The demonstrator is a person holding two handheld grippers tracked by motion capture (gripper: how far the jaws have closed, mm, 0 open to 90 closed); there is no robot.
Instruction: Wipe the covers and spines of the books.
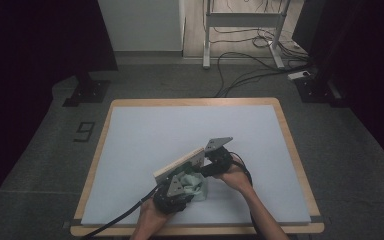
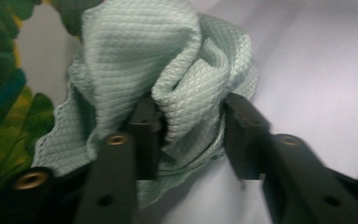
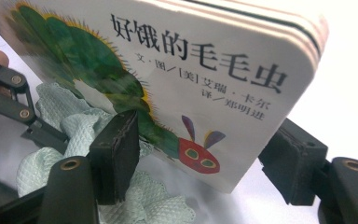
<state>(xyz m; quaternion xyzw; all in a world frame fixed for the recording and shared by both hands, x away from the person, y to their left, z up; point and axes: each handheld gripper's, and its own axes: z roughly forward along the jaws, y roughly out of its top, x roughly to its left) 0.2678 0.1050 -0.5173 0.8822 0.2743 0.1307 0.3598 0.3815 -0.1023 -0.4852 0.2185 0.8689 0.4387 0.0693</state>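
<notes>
Green cloth [image 2: 168,70] is pinched in left gripper [image 2: 189,126] jaws; right gripper [image 3: 200,154] clamps book [image 3: 191,70]; tabletop [image 1: 145,130] beyond lies open.

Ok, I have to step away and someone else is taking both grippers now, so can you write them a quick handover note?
Left gripper: fingers pinching a bunched fold of the pale green cloth, pressed against the book cover.
Right gripper: holding the picture book by its lower edge, tilted above the table.
Done: book lifted, cloth gripped at the cover.
Left: probably wiping the cover, then setting both down. How much is already wiped can't be told.
</notes>
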